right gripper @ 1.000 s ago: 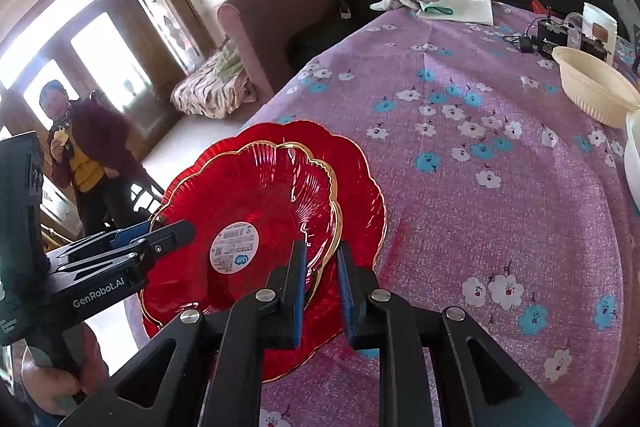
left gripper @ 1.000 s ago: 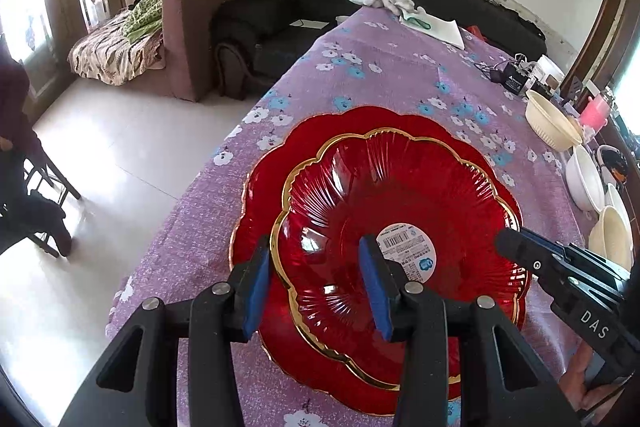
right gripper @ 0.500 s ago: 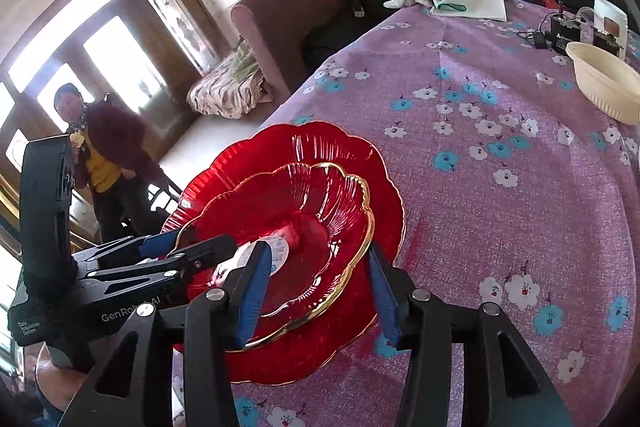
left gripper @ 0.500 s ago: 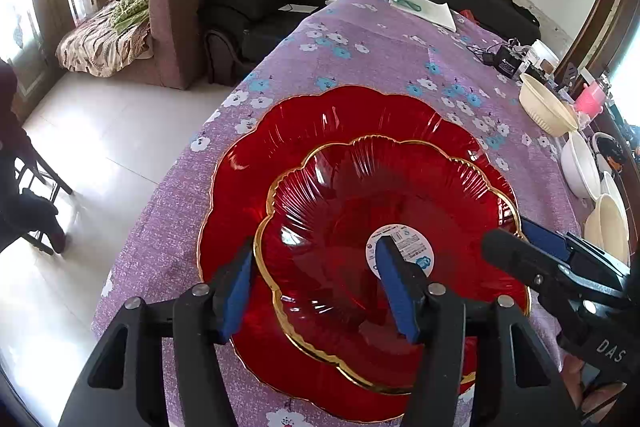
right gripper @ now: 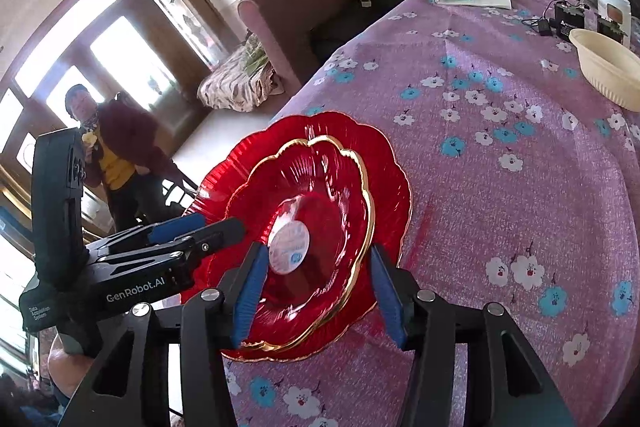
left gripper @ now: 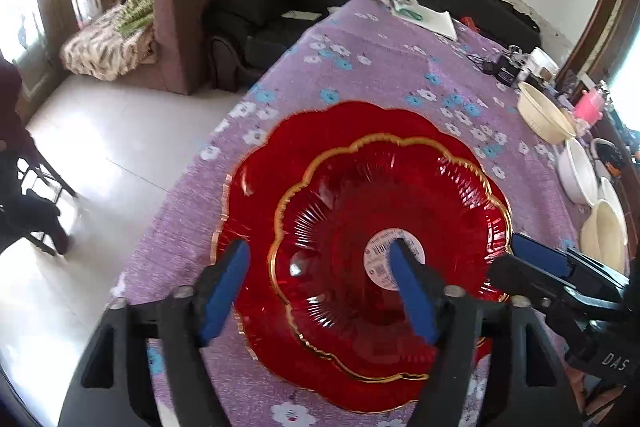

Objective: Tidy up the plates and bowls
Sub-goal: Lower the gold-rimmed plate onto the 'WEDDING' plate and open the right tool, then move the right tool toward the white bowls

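Over the last 1 s I spread both hand-held grippers: left hand-held gripper (left gripper: 320,293) and right hand-held gripper (right gripper: 316,291) hung wide apart, holding nothing. The small plate (left gripper: 392,239) sat released inside the large plate (left gripper: 260,187) on the tabletop (right gripper: 500,187); stacking looked done. The bowls (left gripper: 576,171) were cut off at frame edge.

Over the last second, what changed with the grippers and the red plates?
Both the left gripper and right gripper opened wide, letting go of the smaller red plate, now nested in the larger red plate. The cream bowls stayed put.
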{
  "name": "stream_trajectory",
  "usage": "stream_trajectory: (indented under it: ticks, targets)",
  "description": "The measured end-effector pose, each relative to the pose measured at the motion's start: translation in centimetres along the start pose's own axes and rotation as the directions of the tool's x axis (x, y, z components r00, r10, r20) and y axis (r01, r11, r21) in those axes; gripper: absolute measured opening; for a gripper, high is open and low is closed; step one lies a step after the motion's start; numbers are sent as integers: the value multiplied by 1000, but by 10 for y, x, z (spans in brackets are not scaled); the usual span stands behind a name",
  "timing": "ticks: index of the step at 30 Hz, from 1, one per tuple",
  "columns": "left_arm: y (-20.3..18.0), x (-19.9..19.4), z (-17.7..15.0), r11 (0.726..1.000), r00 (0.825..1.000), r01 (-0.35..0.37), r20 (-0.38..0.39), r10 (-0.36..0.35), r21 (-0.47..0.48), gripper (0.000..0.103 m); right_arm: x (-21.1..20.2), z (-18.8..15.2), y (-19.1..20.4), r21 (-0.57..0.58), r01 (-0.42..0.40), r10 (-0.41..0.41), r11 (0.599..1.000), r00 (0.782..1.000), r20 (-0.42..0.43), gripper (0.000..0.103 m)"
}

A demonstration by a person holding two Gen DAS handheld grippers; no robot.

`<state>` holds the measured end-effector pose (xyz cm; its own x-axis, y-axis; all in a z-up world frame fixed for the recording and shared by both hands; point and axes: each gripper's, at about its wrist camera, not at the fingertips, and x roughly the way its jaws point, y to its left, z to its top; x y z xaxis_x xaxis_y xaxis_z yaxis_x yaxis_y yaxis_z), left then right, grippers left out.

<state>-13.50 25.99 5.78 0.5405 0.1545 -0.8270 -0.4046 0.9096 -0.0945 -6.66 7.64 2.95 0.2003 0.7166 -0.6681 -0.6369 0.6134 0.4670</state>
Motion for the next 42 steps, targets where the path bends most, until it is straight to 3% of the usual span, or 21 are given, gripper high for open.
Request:
stream_trajectory:
  ticks: [24, 42]
  targets:
    - [-22, -27, 5, 999, 999, -5, 51, 3, 53, 77, -40, 1, -28, 70, 9, -14, 997, 997, 73, 59]
    - [-101, -27, 3, 978, 998, 44, 25, -50, 206, 77, -83, 5, -82, 165, 33, -58, 986, 987, 151, 59]
